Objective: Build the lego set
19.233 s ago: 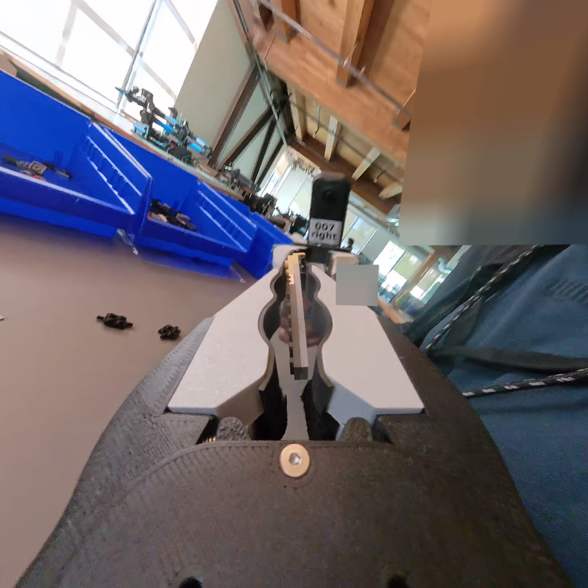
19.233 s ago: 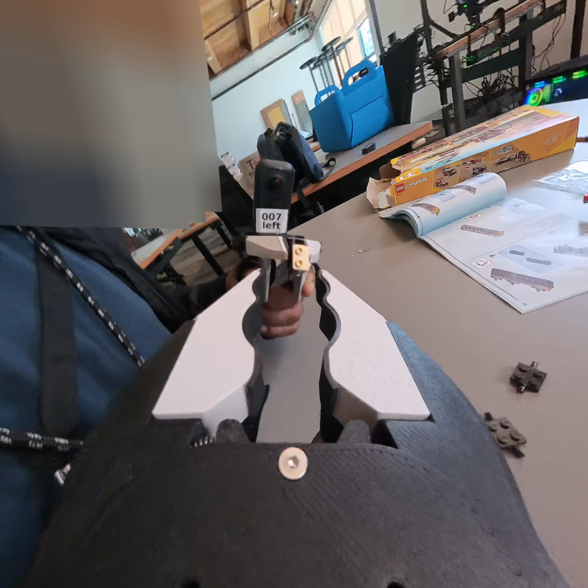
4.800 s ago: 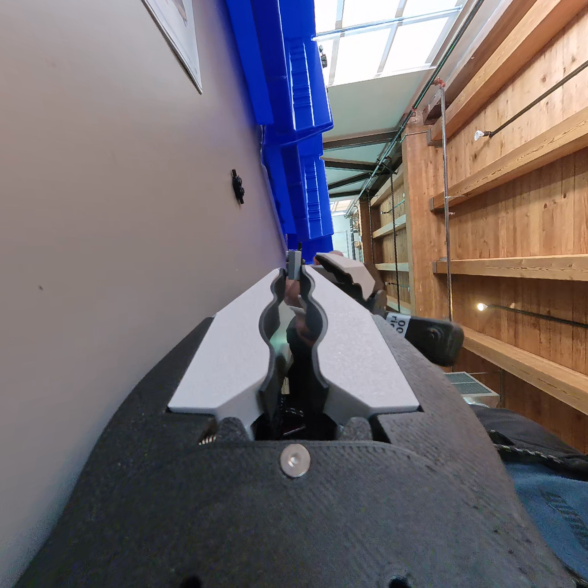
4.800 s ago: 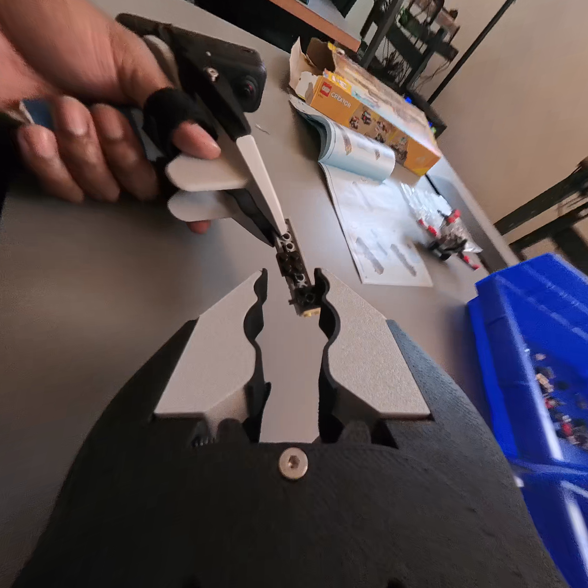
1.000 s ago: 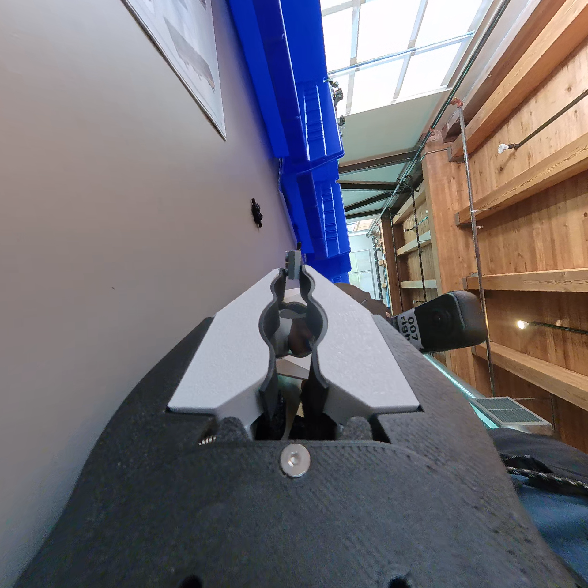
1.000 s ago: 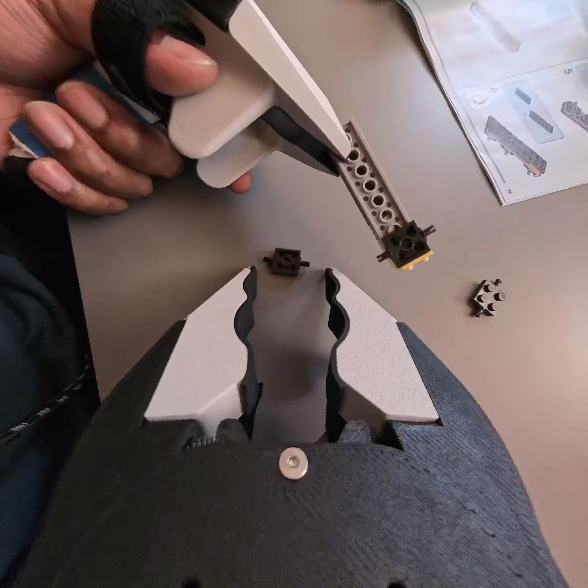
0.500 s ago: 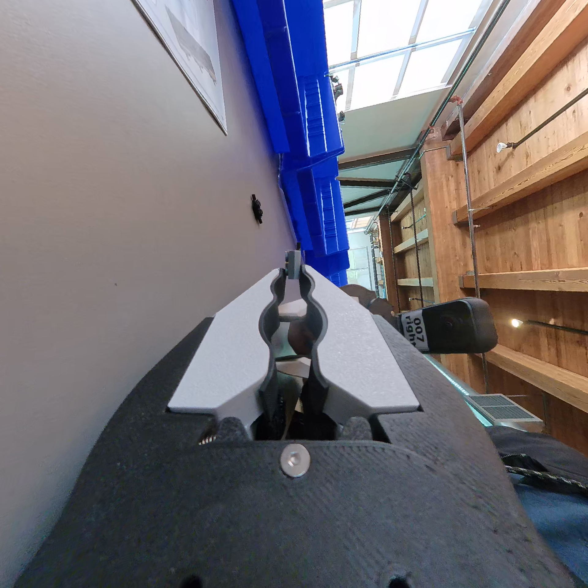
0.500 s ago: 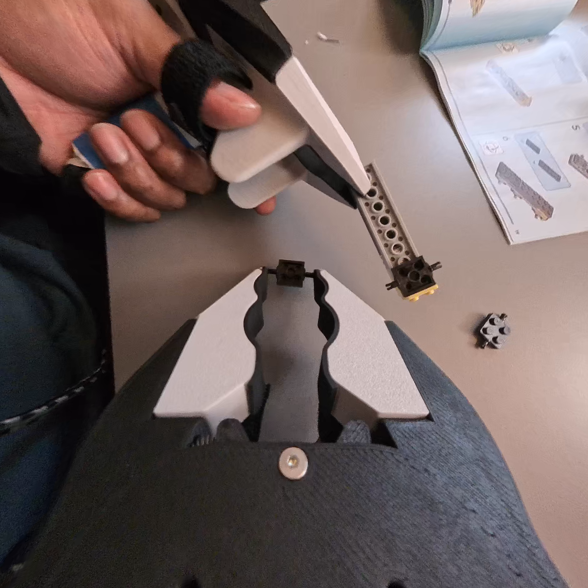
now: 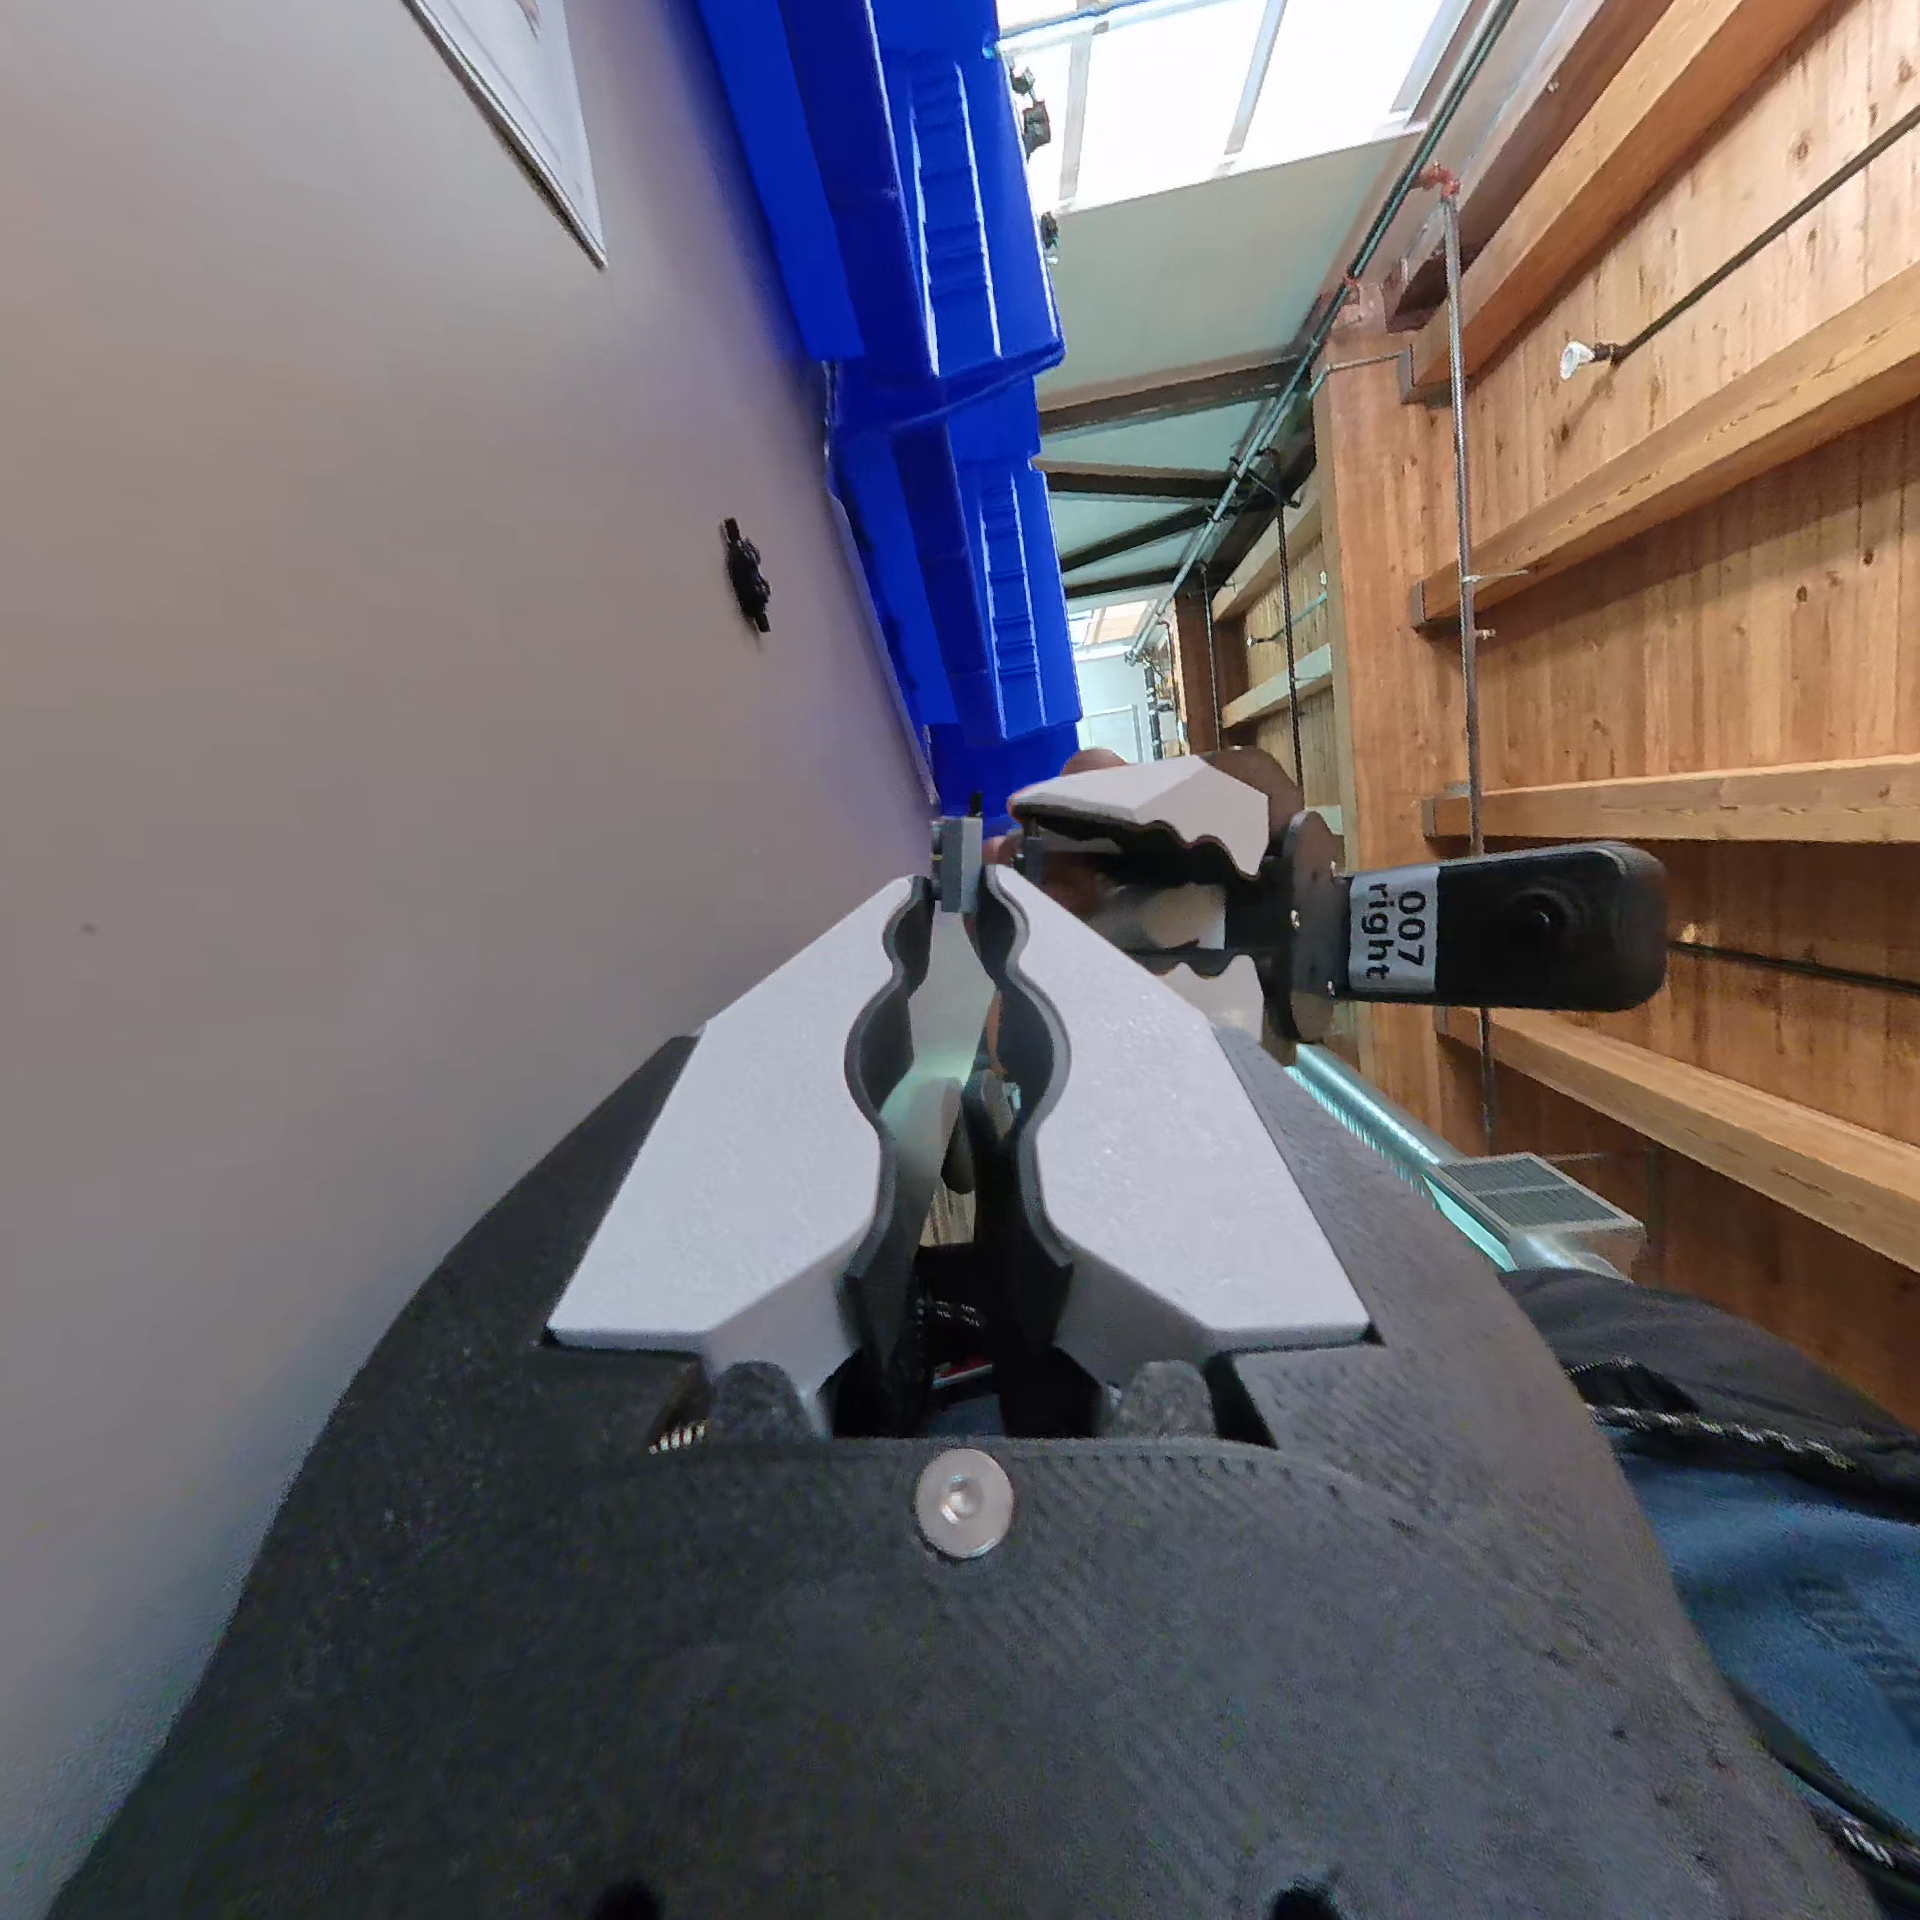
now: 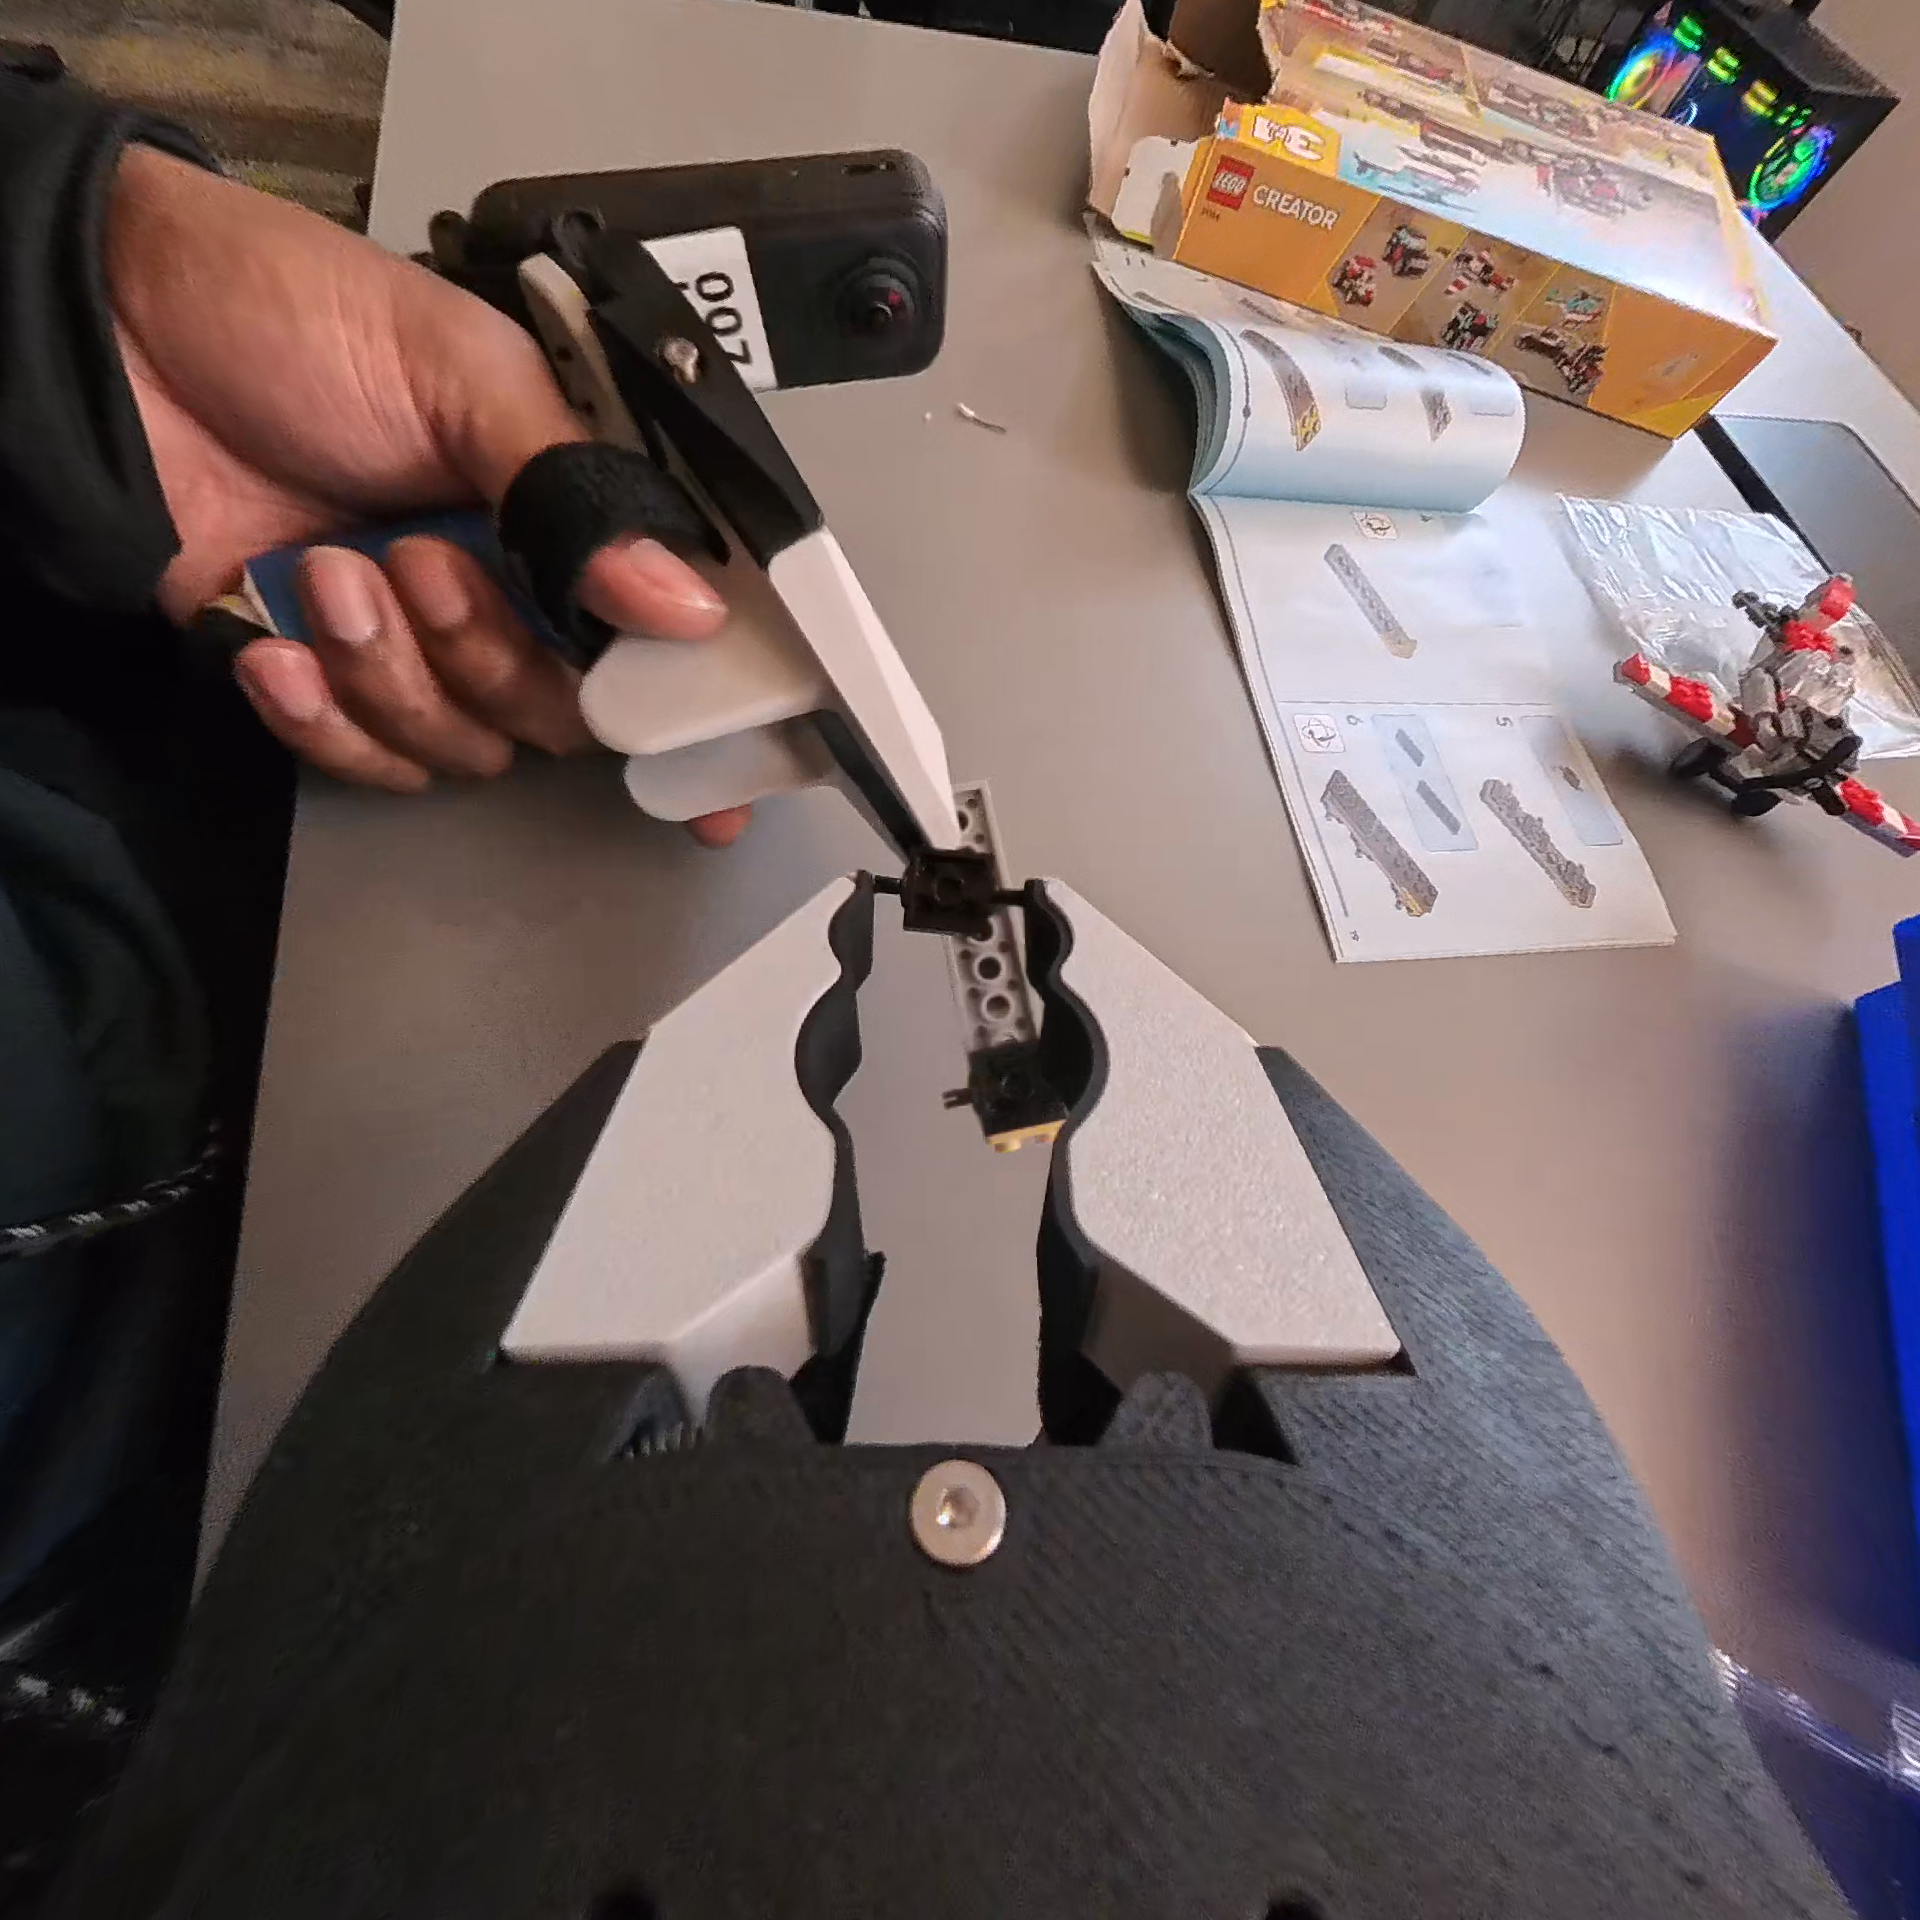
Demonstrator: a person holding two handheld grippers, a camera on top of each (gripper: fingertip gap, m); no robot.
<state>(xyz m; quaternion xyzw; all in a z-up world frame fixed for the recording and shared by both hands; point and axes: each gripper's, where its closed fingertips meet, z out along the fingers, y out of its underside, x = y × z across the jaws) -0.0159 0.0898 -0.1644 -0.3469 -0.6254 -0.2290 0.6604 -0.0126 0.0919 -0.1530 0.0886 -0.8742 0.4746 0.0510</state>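
Right gripper [image 10: 945,902] has lifted the black axle piece [image 10: 943,896] off the table [image 10: 520,935] – fingers clamped on its pins, at the grey beam [image 10: 992,982] – left gripper [image 9: 958,878] stays pinched on it, 12 o'clock.

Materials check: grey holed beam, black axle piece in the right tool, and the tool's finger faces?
Grey beam: looks like hard moulded plastic, smooth satin, crisp round holes. Black axle piece, gripped by the right tool: likely the same plastic, slightly glossier. Fingers: pale grey with a fine grainy matte texture, probably 3D-printed plastic; dark wavy inner pads may be rubber.
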